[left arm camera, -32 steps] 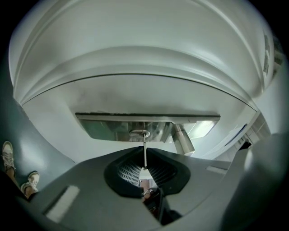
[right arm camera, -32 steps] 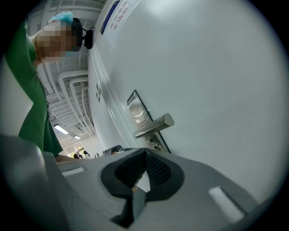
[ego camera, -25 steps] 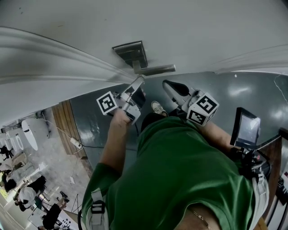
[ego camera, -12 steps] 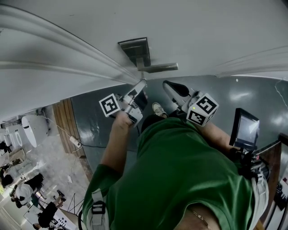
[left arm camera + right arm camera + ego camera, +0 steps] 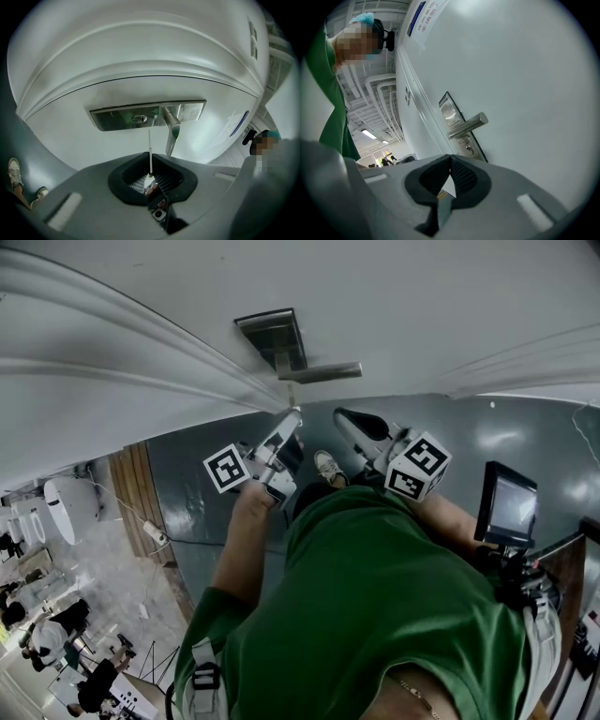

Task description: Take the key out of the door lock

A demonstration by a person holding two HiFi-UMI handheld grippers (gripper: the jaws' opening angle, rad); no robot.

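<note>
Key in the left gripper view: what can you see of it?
The key is a thin, pale metal blade seen edge-on. Its near end is pinched between the jaws of the left hand-held gripper; the shaft points at the steel lock plate, its tip seemingly just clear of the keyhole, touching nothing else.

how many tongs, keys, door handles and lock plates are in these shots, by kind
tongs: 2 (left tongs, right tongs)
key: 1, held in the left tongs, clear of the keyhole
door handle: 1
lock plate: 1
total: 5
</note>
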